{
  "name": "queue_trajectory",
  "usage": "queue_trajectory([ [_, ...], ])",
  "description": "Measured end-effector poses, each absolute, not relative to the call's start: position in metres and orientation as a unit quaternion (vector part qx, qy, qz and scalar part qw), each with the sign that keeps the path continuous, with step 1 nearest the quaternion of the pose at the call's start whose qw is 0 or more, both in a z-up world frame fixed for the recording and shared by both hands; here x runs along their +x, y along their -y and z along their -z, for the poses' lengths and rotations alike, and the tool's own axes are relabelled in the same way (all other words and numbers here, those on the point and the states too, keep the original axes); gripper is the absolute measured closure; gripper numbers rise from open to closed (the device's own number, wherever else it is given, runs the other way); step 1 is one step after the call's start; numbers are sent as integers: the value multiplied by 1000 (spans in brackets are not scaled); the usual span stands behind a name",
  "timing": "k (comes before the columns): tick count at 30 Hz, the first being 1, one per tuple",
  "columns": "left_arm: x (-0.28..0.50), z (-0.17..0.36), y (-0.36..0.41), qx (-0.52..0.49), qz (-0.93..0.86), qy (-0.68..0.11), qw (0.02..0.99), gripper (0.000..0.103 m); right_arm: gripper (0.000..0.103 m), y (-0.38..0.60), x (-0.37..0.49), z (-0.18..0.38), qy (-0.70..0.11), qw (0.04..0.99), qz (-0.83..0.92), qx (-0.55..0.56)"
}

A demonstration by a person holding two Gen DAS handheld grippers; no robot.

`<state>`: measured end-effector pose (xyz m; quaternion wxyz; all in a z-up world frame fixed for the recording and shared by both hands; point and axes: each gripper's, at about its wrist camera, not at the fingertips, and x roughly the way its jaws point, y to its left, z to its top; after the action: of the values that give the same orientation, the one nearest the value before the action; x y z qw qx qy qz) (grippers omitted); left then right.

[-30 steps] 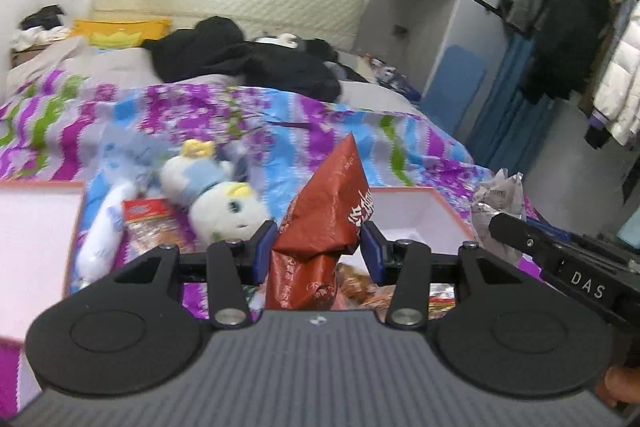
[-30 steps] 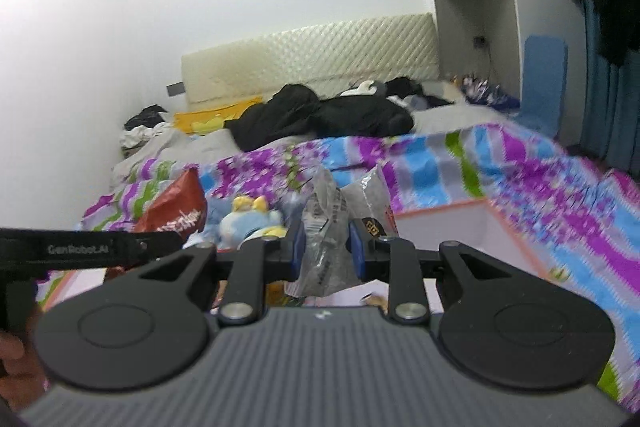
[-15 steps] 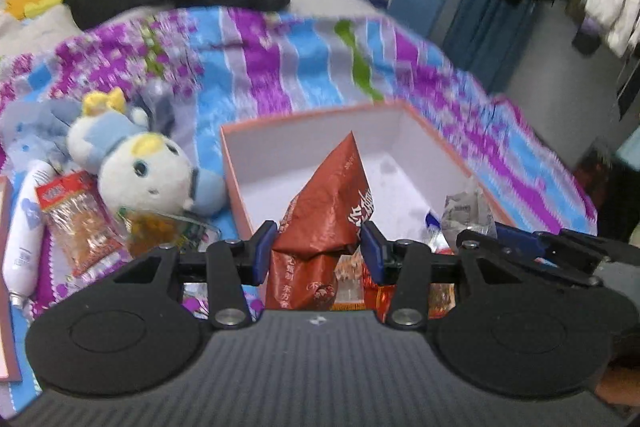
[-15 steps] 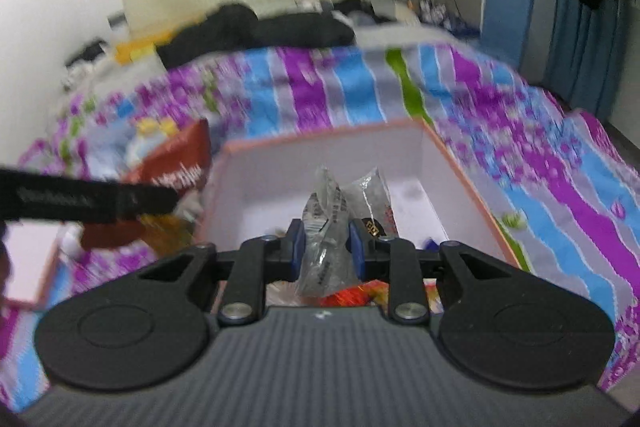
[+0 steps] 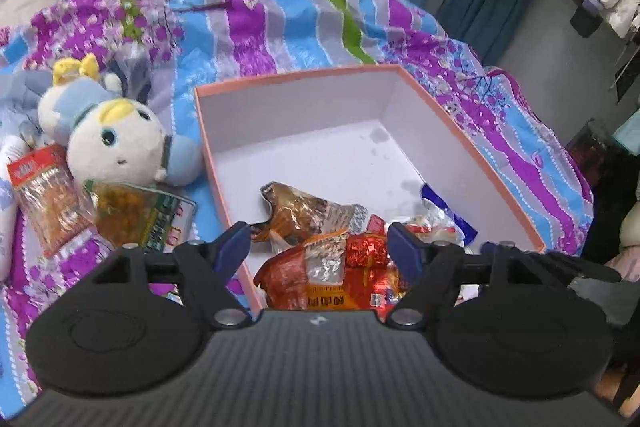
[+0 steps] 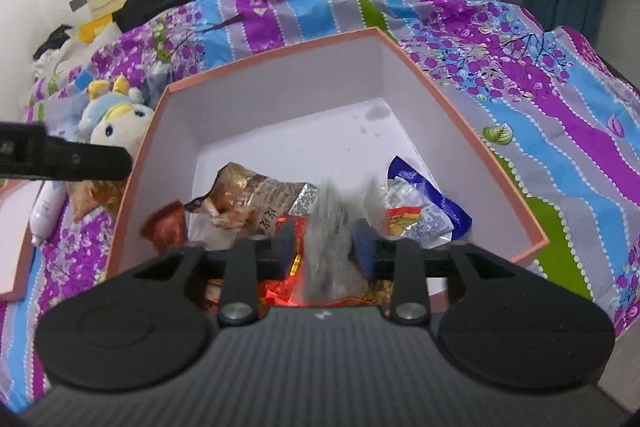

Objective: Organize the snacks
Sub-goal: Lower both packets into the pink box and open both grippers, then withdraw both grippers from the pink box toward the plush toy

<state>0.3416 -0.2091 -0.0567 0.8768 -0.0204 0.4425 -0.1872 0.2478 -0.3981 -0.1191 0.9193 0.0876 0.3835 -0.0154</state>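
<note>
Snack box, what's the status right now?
Both grippers open over the pink box, left gripper empty. Silver packet loose between right gripper pads. Nothing blocking.

No legible text; print on the orange snack bag (image 5: 324, 281) is unreadable (too blurred, upside-down).

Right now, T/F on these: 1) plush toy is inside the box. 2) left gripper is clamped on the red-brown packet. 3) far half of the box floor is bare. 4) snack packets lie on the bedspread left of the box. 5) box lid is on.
1) False. The plush toy lies on the bedspread, outside the box.
2) False. The left gripper stands open, its jaws having just been opening, with nothing pinched; the red-brown packet lies in the box.
3) True. Packets sit only at the near end.
4) True. An orange snack packet and a green-edged packet lie there.
5) False. The box is open-topped.
</note>
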Motion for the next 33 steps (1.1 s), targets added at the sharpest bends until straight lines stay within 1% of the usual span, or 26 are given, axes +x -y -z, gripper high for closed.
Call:
queue_trajectory([
  [1,340,54,208,-18,187,-439,879,24,44,398,248,116,-379,921,16,90],
  [14,294,-4,180,-15,180,-347,920,24,44,382,219,57,-287,953,3,102],
  [19,267,-19,161,-20,170,-315,934,24,44,367,197,40,-244,966,-1,89],
  [23,247,-19,143,-32,164,-302,939,23,44,354,181,32,-224,971,-13,82],
  [26,233,-14,124,-46,165,-308,936,23,44,343,167,32,-210,973,-30,88],
  [33,191,1,73,-57,136,-305,941,23,44,308,133,49,-204,974,-59,76],
])
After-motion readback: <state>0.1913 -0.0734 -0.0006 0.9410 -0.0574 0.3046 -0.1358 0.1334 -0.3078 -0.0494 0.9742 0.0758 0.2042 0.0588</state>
